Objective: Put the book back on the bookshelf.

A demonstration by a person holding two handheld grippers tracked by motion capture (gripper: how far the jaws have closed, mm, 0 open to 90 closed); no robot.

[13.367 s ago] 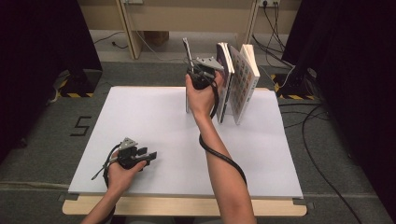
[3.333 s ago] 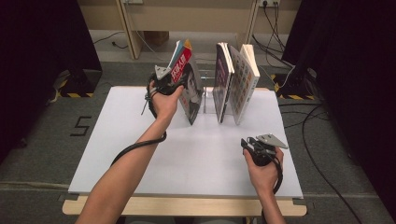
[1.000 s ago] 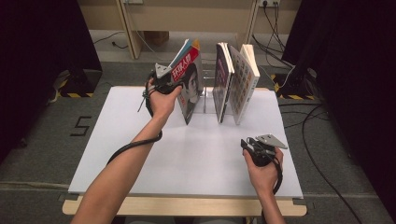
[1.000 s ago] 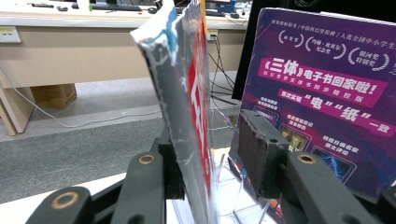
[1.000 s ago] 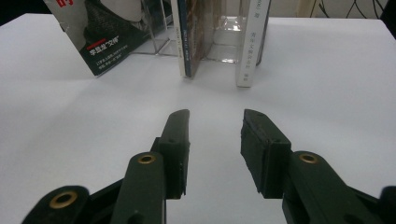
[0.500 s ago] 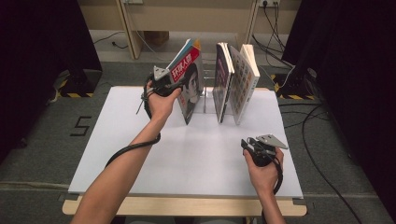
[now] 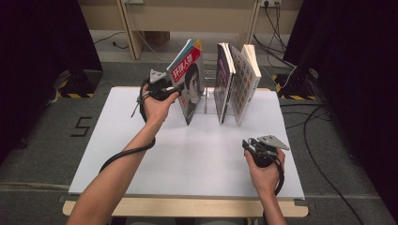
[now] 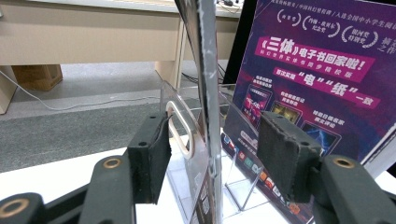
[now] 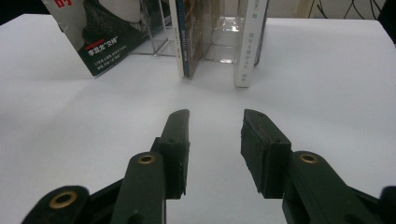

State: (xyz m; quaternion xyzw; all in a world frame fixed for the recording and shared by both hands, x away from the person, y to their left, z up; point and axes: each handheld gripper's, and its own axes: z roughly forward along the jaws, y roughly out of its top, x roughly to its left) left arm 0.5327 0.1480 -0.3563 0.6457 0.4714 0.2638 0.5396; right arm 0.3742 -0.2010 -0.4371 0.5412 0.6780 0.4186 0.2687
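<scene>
Left hand-held gripper [image 8: 210, 158] letting go of the book [image 7: 187, 79] it has stood in the clear rack [image 8: 187, 140].

Its jaws have just been opening and now stand apart on either side of the book's edge, pads clear of it, so the book leans on its own against the rack's divider, beside the purple-covered book [image 8: 317, 70] at the back of the tabletop [image 7: 187, 154]. The right hand-held gripper [image 9: 212, 140] rests low near the front edge, jaws parted on nothing, likely waiting its turn.
</scene>
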